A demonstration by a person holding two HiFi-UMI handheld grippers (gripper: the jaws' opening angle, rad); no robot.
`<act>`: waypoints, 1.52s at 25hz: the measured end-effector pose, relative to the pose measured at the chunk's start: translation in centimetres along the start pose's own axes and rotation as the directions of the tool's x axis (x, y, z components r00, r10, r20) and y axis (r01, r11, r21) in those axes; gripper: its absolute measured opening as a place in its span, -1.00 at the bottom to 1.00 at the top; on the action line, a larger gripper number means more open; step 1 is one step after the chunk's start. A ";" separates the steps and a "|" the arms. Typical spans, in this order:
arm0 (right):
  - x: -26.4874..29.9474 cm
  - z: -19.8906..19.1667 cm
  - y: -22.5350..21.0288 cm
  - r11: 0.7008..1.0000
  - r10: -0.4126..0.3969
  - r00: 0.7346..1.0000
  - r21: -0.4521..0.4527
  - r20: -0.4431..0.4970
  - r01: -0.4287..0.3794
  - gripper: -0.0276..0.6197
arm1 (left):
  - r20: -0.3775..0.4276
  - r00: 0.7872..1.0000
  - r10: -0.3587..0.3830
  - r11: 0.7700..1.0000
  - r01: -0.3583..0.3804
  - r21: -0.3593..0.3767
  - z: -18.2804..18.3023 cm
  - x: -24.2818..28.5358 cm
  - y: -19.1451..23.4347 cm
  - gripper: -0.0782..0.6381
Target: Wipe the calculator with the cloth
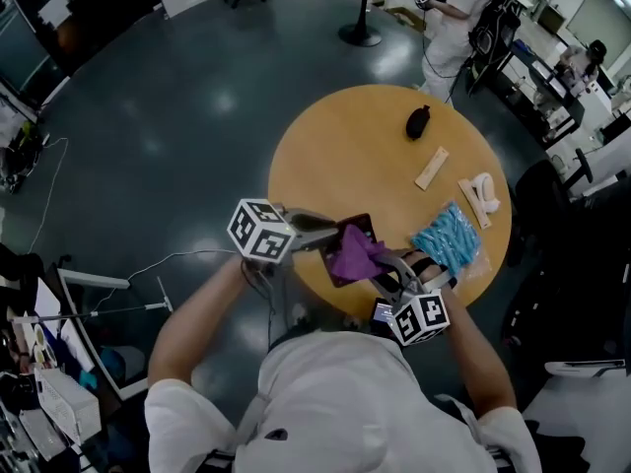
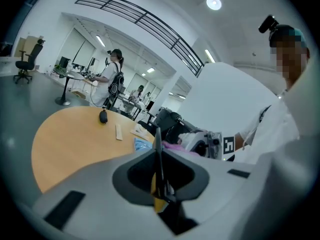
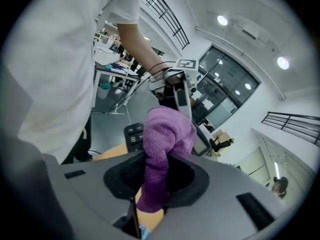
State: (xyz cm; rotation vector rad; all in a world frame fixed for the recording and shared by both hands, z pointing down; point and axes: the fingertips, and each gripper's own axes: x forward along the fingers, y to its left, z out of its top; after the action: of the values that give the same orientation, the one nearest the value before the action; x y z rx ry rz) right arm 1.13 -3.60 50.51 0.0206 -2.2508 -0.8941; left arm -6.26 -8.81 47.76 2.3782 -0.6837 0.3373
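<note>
Above the near edge of the round wooden table [image 1: 345, 136], my left gripper [image 1: 333, 236] is shut on a dark calculator [image 1: 357, 233] and holds it in the air. In the left gripper view the calculator [image 2: 158, 159] shows edge-on as a thin dark blade between the jaws. My right gripper [image 1: 387, 269] is shut on a purple cloth [image 1: 355, 254], which lies against the calculator's face. In the right gripper view the cloth [image 3: 162, 144] bulges out of the jaws and covers the middle of the calculator [image 3: 134, 135]; only some keys and a corner show.
On the table lie a black mouse-like object [image 1: 418, 122], a pale flat strip [image 1: 431, 168], a white object [image 1: 483, 193] and a blue packet [image 1: 446, 239]. A person [image 1: 454, 18] stands beyond the table near desks and chairs. Grey floor surrounds the table.
</note>
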 end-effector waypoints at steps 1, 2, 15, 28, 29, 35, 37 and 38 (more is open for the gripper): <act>0.1 -0.1 1.6 0.999 0.039 0.999 0.003 0.007 -0.039 -0.61 | -0.003 1.000 0.006 1.000 -0.006 0.002 -0.4 -0.1 0.0 -0.66; 0.2 -0.4 3.2 0.996 0.086 0.996 0.003 0.011 -0.086 -0.61 | -0.004 1.000 0.011 1.000 -0.011 0.003 -0.7 -0.3 0.0 -0.65; -6.4 4.1 -6.3 0.980 -0.054 0.956 0.200 0.288 -0.005 -0.61 | -0.054 0.964 0.259 0.808 -0.186 0.559 -3.6 1.1 -3.2 -0.66; -0.9 4.4 -3.1 0.946 0.205 0.979 -0.262 0.020 -0.193 -0.61 | -0.030 0.967 0.252 0.772 -0.182 0.609 -4.3 0.1 -5.2 -0.66; -1.0 3.9 -3.4 0.954 0.188 0.982 -0.240 0.015 -0.179 -0.61 | -0.014 0.969 0.248 0.781 -0.191 0.595 -4.1 -0.3 -5.1 -0.66; -2.5 3.3 -5.9 0.997 0.056 0.990 0.051 0.132 -0.063 -0.61 | 0.136 0.973 0.185 0.822 -0.229 0.522 -2.1 -2.9 -6.0 -0.66; -3.0 3.1 -6.5 0.983 0.000 0.983 0.183 0.183 -0.034 -0.61 | 0.189 0.966 0.174 0.847 -0.244 0.471 -1.1 -3.6 -6.4 -0.66; -3.1 3.0 -6.7 0.968 -0.028 0.978 0.248 0.205 -0.025 -0.61 | 0.221 0.960 0.172 0.861 -0.256 0.440 -0.5 -4.1 -6.7 -0.66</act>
State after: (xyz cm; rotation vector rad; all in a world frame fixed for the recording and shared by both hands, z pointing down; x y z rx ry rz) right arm 0.08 -6.14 43.04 0.0455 -2.5472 -0.6316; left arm -5.99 -2.47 43.14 2.8173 -1.0563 0.4316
